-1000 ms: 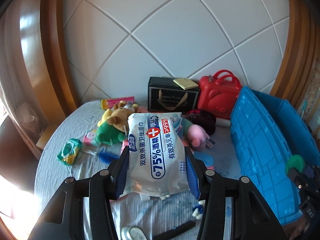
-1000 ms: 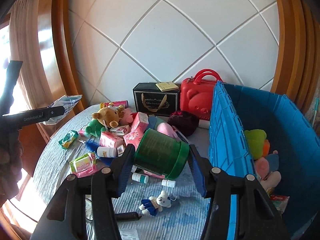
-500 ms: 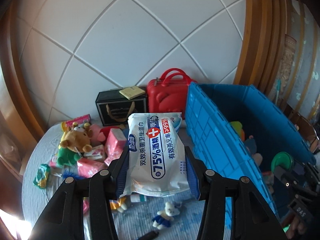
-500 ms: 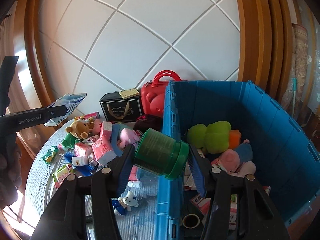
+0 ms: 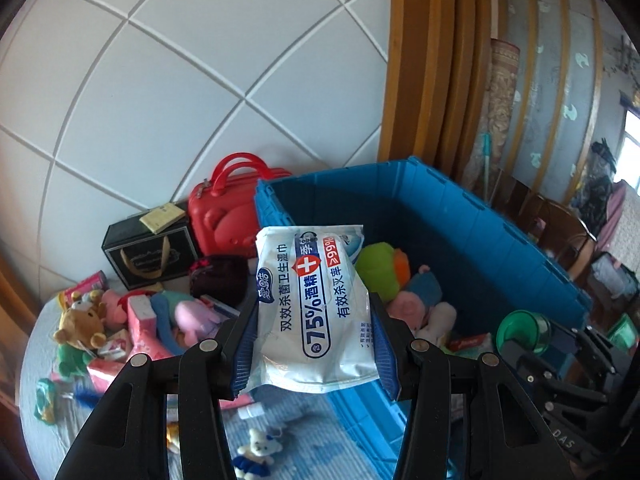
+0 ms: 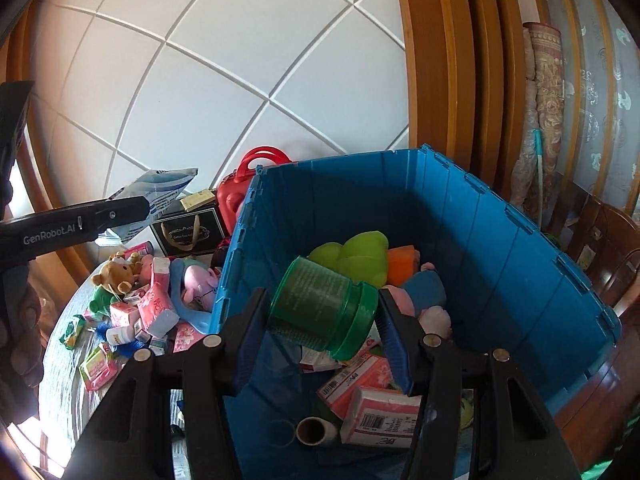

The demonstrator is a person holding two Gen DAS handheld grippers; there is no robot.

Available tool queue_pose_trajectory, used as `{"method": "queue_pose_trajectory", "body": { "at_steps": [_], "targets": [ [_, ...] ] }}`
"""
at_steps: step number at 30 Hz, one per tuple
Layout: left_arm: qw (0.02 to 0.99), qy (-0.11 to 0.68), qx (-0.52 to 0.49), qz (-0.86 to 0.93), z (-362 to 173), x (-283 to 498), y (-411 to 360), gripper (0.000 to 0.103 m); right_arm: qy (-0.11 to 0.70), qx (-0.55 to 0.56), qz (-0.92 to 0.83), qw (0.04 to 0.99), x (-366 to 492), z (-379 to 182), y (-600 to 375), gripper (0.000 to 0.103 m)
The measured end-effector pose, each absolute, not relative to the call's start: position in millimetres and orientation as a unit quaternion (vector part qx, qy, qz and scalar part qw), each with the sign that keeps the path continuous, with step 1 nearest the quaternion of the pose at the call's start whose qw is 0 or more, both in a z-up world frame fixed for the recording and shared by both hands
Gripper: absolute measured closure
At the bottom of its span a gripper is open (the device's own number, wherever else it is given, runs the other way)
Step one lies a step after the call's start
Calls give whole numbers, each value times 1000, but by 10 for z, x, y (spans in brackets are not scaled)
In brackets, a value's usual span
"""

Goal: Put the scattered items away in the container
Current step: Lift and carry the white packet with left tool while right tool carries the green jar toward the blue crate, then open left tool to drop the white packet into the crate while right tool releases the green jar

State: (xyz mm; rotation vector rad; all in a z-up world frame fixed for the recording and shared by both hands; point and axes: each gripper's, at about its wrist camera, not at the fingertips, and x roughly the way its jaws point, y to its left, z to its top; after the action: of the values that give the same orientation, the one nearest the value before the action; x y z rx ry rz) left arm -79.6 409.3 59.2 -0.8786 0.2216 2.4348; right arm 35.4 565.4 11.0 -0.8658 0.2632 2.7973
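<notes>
My left tongs (image 5: 314,338) are clamped on a white pack of wet wipes (image 5: 314,304), its two sides pressed between the blue pads while its top sticks up well past my fingertips. In my left view the pack hangs over the near wall of the blue container (image 5: 472,216). My right tongs (image 6: 320,320) grip a green jar (image 6: 320,308), lying tilted with its lid toward the right pad, and it hangs above the container's open inside. Below it in the container (image 6: 500,240) lie a green plush toy (image 6: 356,250), pink tissue packs (image 6: 360,376) and a cardboard roll (image 6: 314,430). To the left, on the surface (image 6: 60,368), the scattered things remain: a teddy bear (image 6: 114,276), a pink plush (image 6: 198,280), small boxes, with a red case (image 6: 240,188) and a black box (image 6: 188,230) at the back against the wall.
</notes>
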Motion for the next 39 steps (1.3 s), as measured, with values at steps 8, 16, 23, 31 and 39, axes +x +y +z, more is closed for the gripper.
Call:
{"method": "queue_pose_trajectory", "body": {
  "at_steps": [8, 16, 23, 31, 39],
  "targets": [
    [306, 97, -320, 891, 622, -712, 4538, 54, 101, -294, 942, 128, 496, 79, 5903, 51],
    [344, 114, -337, 869, 529, -653, 4974, 54, 116, -296, 935, 156, 583, 28, 6146, 51],
    [366, 125, -343, 856, 468, -643, 5239, 54, 123, -298, 931, 170, 582, 5, 6293, 51],
    [379, 134, -344, 849, 437, -617, 5417, 53, 125, -297, 929, 183, 541, 1, 6369, 50],
    [393, 131, -348, 841, 418, -642, 5440, 12, 124, -288, 927, 204, 496, -4, 6431, 15]
  ]
}}
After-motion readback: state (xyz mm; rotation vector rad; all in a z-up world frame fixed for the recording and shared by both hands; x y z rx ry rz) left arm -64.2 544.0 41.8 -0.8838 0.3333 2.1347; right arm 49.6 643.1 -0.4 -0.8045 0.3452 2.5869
